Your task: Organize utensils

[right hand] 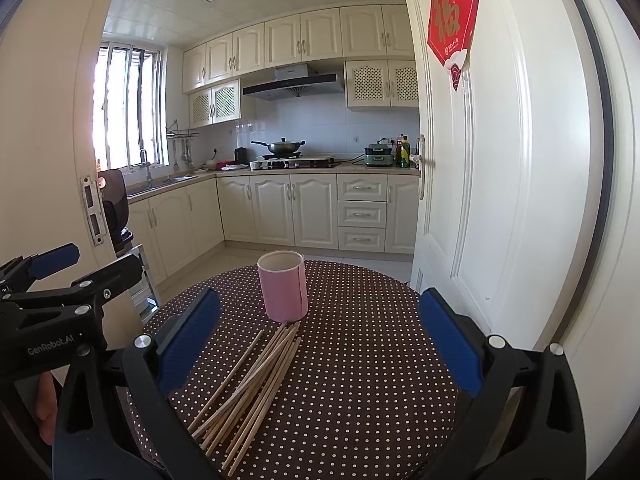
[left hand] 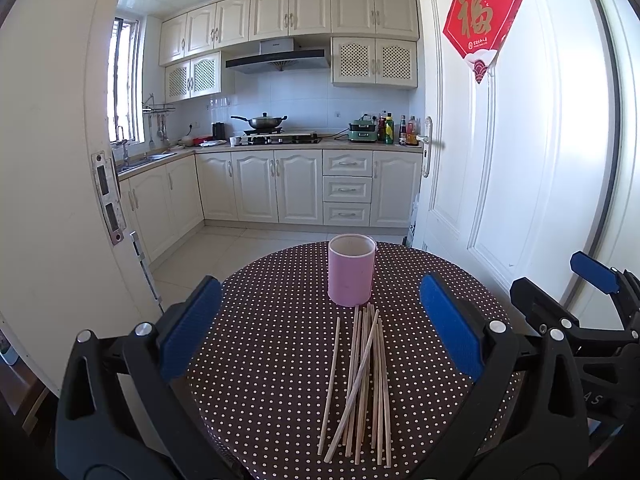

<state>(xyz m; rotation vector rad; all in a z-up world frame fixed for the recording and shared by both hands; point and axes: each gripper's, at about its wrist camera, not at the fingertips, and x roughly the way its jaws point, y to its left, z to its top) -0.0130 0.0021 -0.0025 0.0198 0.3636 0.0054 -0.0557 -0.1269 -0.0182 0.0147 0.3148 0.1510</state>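
Note:
Several wooden chopsticks (left hand: 362, 388) lie in a loose bundle on a round table with a brown polka-dot cloth (left hand: 260, 360). Just beyond their far tips stands an empty pink cylindrical cup (left hand: 351, 270), upright. My left gripper (left hand: 320, 332) hovers above the near side of the table, open, its blue pads wide apart with nothing between them. In the right wrist view the chopsticks (right hand: 252, 392) fan out to the lower left and the pink cup (right hand: 283, 286) stands behind them. My right gripper (right hand: 320, 336) is open too and holds nothing, over the cloth (right hand: 360, 380) to the right of the bundle.
An open white door (left hand: 500, 160) with a red paper decoration (left hand: 482, 20) stands close to the table's right edge. A door frame (left hand: 60, 160) is at the left. Beyond the table lies a tiled kitchen floor with cream cabinets (left hand: 280, 188) and a stove.

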